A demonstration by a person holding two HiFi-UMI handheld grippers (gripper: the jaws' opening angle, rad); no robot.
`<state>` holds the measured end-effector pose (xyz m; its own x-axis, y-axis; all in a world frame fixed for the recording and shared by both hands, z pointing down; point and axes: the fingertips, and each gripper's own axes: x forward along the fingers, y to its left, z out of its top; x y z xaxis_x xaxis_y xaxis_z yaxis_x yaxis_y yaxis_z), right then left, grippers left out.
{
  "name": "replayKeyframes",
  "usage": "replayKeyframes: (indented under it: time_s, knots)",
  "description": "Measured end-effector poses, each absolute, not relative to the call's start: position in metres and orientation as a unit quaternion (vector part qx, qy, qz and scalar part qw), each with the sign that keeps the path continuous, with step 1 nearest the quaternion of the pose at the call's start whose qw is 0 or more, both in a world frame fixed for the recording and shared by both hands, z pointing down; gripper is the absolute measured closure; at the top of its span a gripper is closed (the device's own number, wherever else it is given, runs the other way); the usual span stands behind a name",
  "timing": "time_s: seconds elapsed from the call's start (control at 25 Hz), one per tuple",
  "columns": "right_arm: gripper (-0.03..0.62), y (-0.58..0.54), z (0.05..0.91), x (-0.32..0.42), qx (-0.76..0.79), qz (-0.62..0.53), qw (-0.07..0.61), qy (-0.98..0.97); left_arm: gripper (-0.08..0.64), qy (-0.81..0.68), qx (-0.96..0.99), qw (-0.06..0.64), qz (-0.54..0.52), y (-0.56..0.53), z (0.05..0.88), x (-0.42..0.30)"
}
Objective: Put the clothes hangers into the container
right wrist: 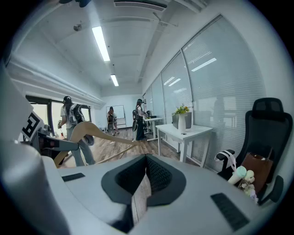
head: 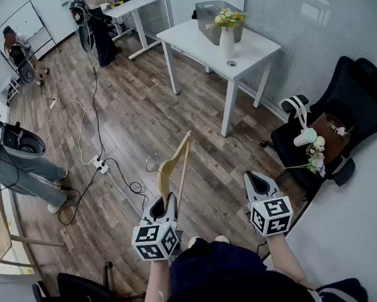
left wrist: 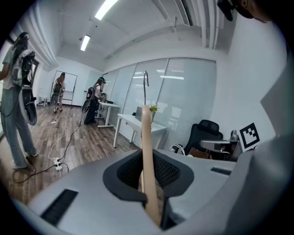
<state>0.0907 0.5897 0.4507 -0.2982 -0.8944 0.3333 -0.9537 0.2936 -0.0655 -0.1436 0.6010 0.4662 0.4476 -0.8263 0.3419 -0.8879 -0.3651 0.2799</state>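
Note:
A pale wooden clothes hanger [head: 170, 165] sticks up and forward from my left gripper [head: 168, 197], which is shut on its lower end. In the left gripper view the hanger [left wrist: 147, 137] runs edge-on between the jaws of that gripper [left wrist: 149, 183]. My right gripper [head: 253, 177] is level with it to the right and holds nothing. Its jaws [right wrist: 142, 183] stand a narrow slit apart, with floor showing through. The hanger [right wrist: 92, 131] also shows at the left of the right gripper view. The grey container [head: 218, 20] stands on the white table [head: 258, 49] ahead.
A vase of flowers [head: 227, 32] stands on the table beside the container. A black office chair [head: 336, 125] with a bag and soft toys is at the right. Cables and a power strip [head: 100, 164] lie on the wooden floor. A person [head: 15, 158] stands at the left, others at the far desk [head: 130, 9].

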Motion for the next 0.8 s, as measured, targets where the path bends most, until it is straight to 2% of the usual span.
replayKeyframes:
  time_s: [0.44,0.8]
  knots:
    - [0.563,0.589,0.437,0.085,0.583,0.133,0.081,-0.797,0.506,-0.534,0.819,0.202,0.061,0.602,0.458,-0.152]
    - [0.563,0.593,0.438,0.067,0.581,0.143,0.085,-0.797,0.506,-0.536,0.819,0.196,0.061,0.603,0.456,-0.17]
